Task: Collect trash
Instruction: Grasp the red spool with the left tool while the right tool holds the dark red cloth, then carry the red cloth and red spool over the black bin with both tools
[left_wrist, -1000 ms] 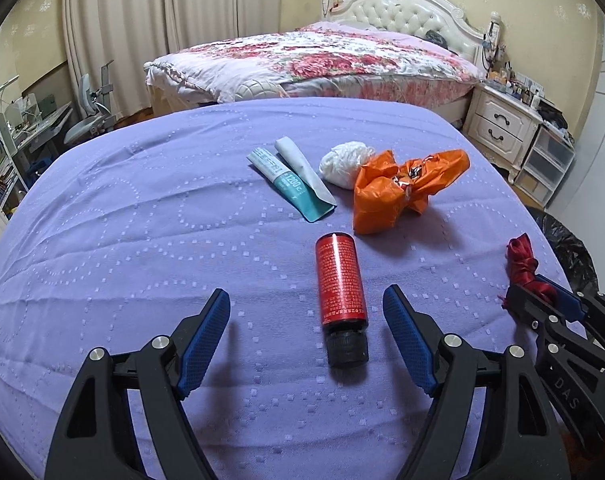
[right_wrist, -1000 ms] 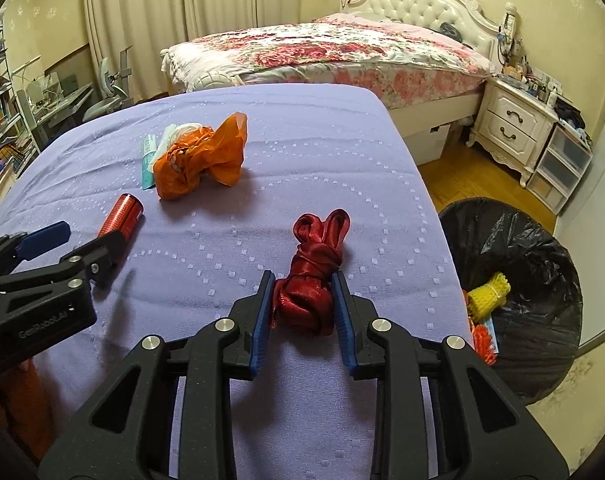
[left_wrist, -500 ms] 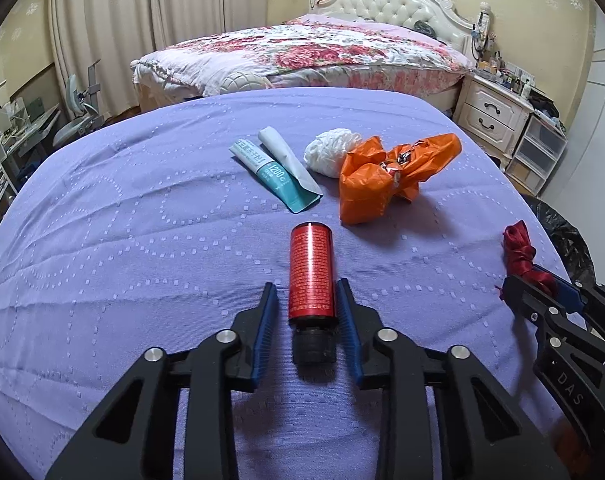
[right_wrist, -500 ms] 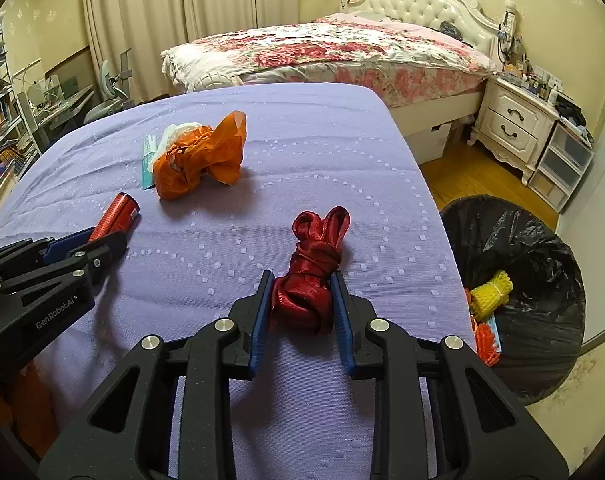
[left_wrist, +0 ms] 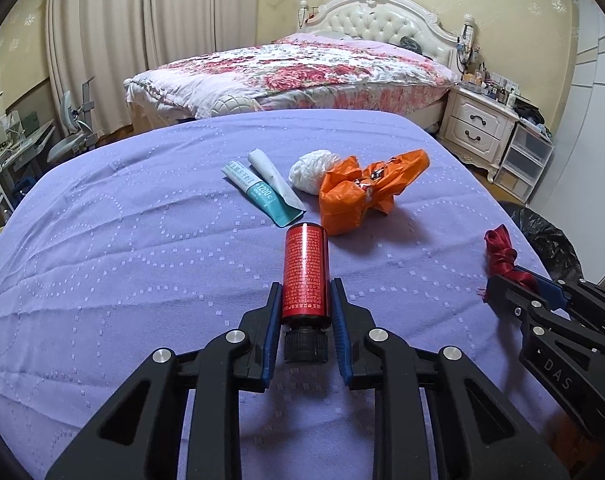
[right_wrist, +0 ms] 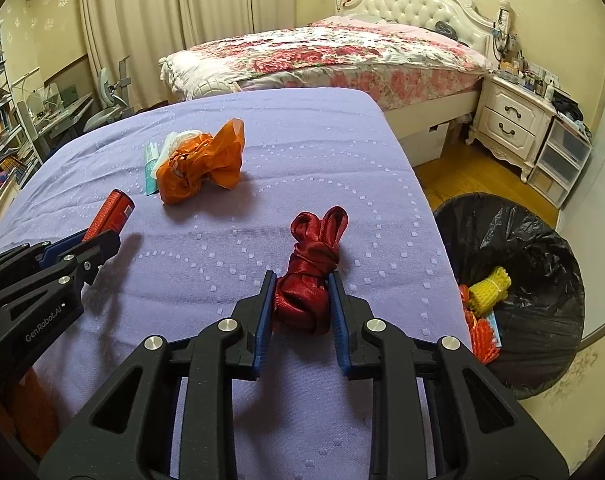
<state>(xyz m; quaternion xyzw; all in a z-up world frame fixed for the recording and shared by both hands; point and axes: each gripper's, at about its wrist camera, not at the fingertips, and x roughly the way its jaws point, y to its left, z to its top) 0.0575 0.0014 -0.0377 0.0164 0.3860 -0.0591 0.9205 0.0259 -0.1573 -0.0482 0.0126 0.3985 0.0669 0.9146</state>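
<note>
left gripper (left_wrist: 305,308): pitched down toward the purple cloth (left_wrist: 142,264), its jaws closing with blue pads pressed on both sides of the red can (left_wrist: 305,272), near the can's black cap end.
red can: lies on its side on the cloth, pointing straight ahead of the left gripper, base end farthest away.
right gripper (right_wrist: 300,304): also pitched downward, jaws narrow and clamped on the near end of the red ribbon bundle (right_wrist: 310,272).
red ribbon bundle: rests on the cloth, loops pointing away from the right gripper.
ahead of left gripper: teal tube (left_wrist: 258,192), white wad (left_wrist: 314,168) and orange bag (left_wrist: 366,188), all just beyond the can's far end; the bag is near but apart from it.
between the grippers: bare cloth, the two tools side by side and well apart.
right of right gripper: the cloth's edge runs close beside the ribbon, then drops to the wood floor (right_wrist: 462,172).
bin (right_wrist: 542,248): black-lined, below and right of that edge, mouth open, yellow and orange items inside.
far side: cloth ends before a flowered bed (right_wrist: 322,56).
</note>
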